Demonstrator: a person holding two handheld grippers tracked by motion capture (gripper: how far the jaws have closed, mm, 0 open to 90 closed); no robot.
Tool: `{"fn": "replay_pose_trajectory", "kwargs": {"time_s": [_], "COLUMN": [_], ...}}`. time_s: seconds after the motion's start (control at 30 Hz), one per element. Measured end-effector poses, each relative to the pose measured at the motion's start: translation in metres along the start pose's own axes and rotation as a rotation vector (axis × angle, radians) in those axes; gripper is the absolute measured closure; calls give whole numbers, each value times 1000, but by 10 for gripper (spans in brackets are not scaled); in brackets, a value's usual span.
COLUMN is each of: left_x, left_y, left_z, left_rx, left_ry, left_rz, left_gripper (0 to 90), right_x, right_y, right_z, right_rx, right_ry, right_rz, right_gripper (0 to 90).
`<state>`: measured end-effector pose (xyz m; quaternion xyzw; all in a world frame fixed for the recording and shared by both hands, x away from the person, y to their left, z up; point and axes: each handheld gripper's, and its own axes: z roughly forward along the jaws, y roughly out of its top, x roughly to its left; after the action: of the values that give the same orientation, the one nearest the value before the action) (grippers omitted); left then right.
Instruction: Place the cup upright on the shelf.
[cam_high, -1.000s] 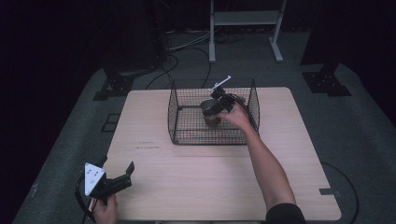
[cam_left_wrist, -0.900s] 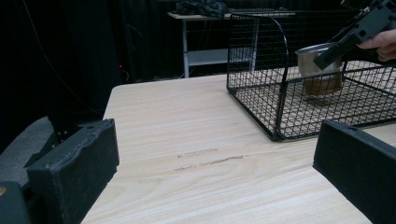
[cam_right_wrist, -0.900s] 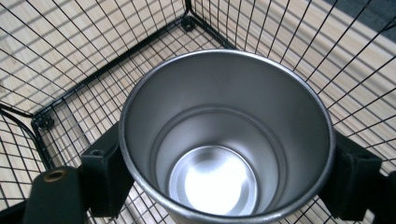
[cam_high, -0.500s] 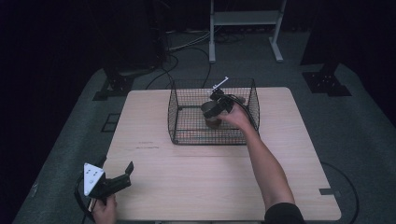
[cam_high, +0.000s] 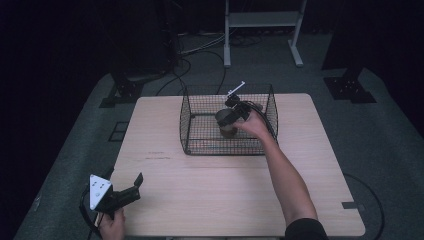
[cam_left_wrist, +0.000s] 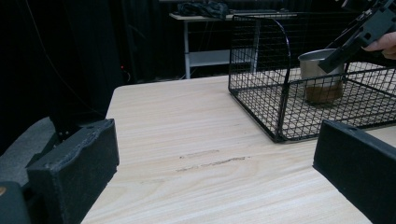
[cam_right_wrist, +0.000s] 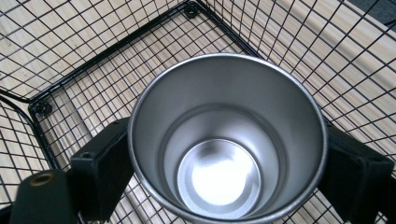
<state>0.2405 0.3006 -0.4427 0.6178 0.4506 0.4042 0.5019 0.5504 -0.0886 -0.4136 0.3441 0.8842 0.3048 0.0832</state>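
A brushed-steel tumbler (cam_right_wrist: 229, 140), round and tapering to a narrower base, stands upright on the floor of a black wire-mesh basket (cam_high: 200, 125), in the basket's right half toward its far wall. The basket, a rectangular cage of thin crossed wire with a thicker rod frame and rounded corners, sits on the far half of a pale wood-grain table (cam_high: 225, 190), close to the far edge and roughly midway between the table's left and right edges. In the left gripper view the tumbler's lower band looks brown and duller than the shiny upper wall.

The right gripper (cam_high: 231, 116), black and blocky, reaches into the basket from above. In the right gripper view its two matte foam-faced jaws flank the tumbler's smooth wall on either side; the jaws have just been opening with the tumbler between them, and whether the pads press on the metal cannot be told. The polished inside of the tumbler reflects a bright disc at its bottom.

The left gripper (cam_high: 131, 187) rests near the table's near-left corner, held by a hand at the near edge, a grey three-cornered plate on top. Its two square, coarse black jaws stand wide apart with nothing between them, above bare wood marked by faint dark scuffs.
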Motion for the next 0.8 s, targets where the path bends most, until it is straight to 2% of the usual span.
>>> {"fn": "replay_pose_trajectory", "kwargs": {"time_s": [0.43, 0.8], "left_x": [-1, -2], "left_y": [1, 1], "left_z": [1, 0], "left_rx": [1, -3], "left_ry": [-3, -3], "left_rz": [4, 7], "left_gripper": [0, 0], "right_x": [0, 4], "right_y": [-4, -5], "right_z": [-3, -4], "right_rx": [-1, 22], "right_ry": [-7, -24], "right_rz": [-6, -27], "right_gripper": [126, 117]}}
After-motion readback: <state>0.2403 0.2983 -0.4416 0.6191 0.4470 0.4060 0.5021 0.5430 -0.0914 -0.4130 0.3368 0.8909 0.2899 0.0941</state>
